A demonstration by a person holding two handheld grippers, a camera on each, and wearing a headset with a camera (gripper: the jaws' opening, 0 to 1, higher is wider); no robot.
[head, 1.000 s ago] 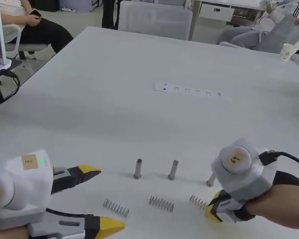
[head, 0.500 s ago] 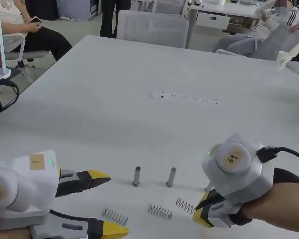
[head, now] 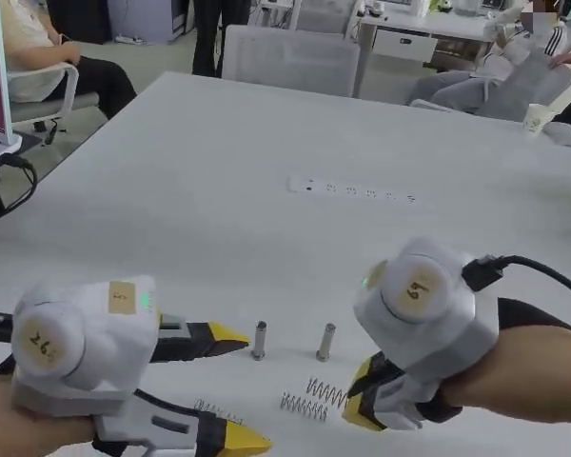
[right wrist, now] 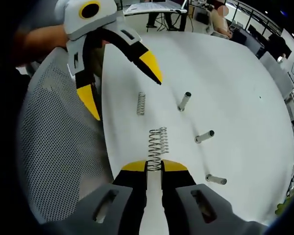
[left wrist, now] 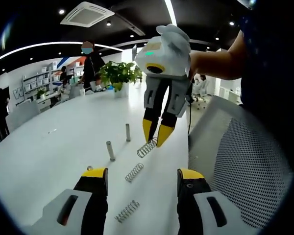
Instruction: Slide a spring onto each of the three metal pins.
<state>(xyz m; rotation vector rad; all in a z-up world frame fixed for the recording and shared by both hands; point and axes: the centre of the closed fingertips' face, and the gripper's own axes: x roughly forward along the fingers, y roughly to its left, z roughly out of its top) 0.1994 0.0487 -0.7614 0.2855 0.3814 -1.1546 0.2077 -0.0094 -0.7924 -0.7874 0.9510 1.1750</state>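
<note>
The first step is in hand. The right claw (right wrist: 154, 165) is clenched on one end of a spring (right wrist: 157, 144), low over the tabletop (head: 266, 219), just on the near side of the pins (head: 326, 342). The spring's long axis runs straight out along the jaws, close to level, with its free end pointing left. The pins stand upright and bare. The next move probably calls for tipping the coil vertical above a pin top. The left claw (left wrist: 142, 174) hangs released, gripping nothing. Two other springs (head: 303, 407) lie flat nearby.

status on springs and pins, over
Right claw shut on spring. Left claw open, empty. Three pins bare; loose springs on table.
</note>
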